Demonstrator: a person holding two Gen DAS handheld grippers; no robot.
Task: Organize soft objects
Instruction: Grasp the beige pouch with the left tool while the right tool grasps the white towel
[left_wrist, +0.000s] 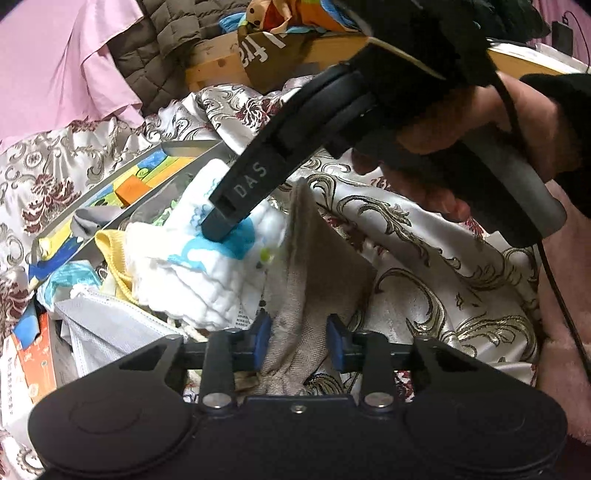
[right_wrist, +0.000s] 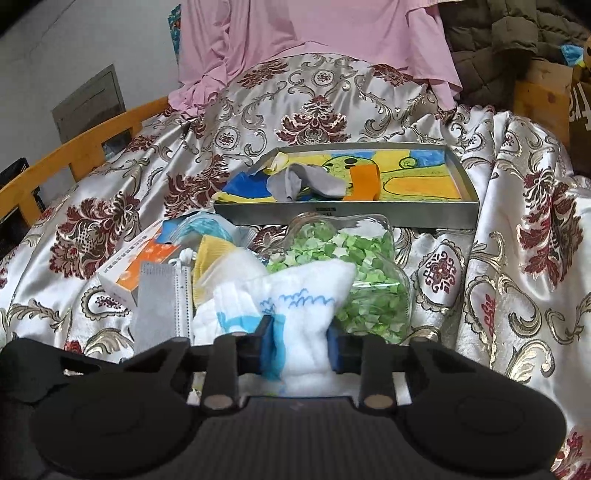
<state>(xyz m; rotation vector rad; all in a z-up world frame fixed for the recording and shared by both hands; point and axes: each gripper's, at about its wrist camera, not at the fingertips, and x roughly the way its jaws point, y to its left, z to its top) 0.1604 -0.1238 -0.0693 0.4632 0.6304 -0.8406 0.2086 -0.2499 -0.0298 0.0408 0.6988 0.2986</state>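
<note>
My left gripper is shut on a grey-brown cloth that stands up between its blue pads above the patterned bedspread. My right gripper is shut on a white quilted cloth with blue print; in the left wrist view the right gripper's fingers press into that same white cloth. A grey tray with a colourful drawing inside holds a grey cloth and an orange piece.
A clear bag of green paper bits, a yellow cloth, a grey face mask and an orange-white box lie in front of the tray. Pink sheet, quilted jacket and wooden bed rail surround the bed.
</note>
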